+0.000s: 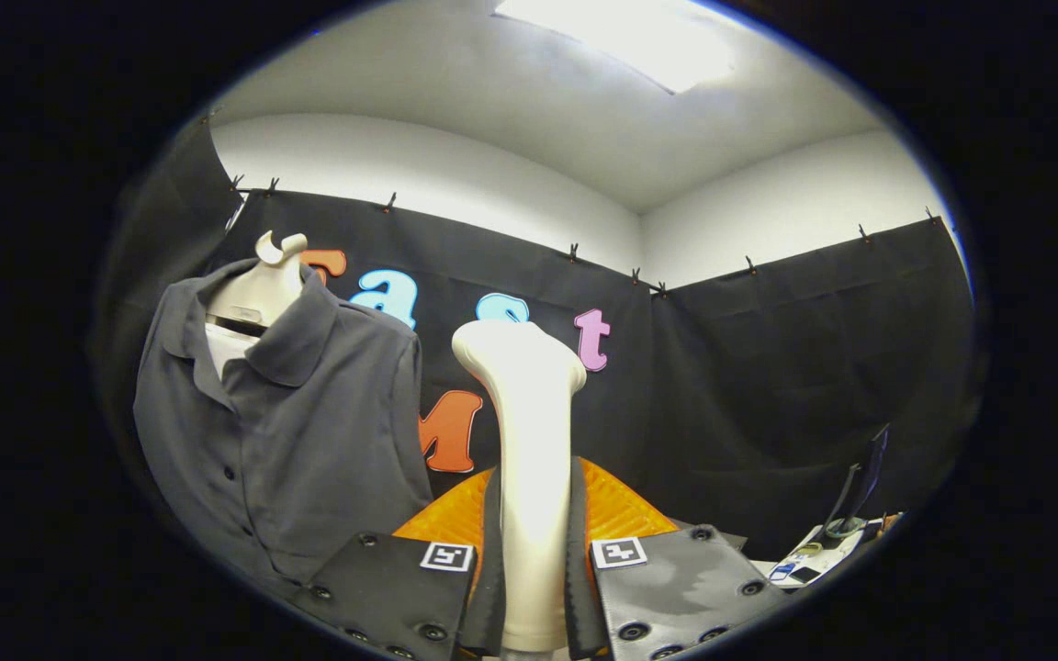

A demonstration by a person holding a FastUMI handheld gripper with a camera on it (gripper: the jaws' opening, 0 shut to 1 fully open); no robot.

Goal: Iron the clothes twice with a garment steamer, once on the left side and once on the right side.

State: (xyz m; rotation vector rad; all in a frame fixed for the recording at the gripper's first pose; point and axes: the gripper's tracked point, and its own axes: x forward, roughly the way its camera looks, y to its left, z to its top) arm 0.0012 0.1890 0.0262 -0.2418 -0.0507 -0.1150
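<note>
**Steamer held upright, shirt off to the left**

The gripper [534, 551] was closed on the steamer [529, 459], both fingers [490, 560] pressing against its cream handle from either side. The steamer stood upright between them, its shaft rising well past the fingertips and flaring into a rounded head at the top (the head's face was turned so that its working side could not be made out). Behind the shaft, just beyond the fingers, lay a ribbed orange surface [616, 509], spreading out to both sides.

To the left of the fingers and farther off hung the shirt [299, 441], a dark grey polo with a buttoned placket, dressed on a pale mannequin [263, 285] whose neck stub showed above the open collar. A strip of white showed inside the neckline. The steamer's head was apart from the shirt, with a gap of black cloth wall [768, 386] between the head and the shirt's near sleeve.

The cloth was clipped along its top edge below a white wall [455, 174], and a ceiling light [630, 37] glowed overhead. Low on the right, beyond the fingers, sat a small clutter [837, 542] of items with a dark upright piece among them, too small to tell apart.
</note>
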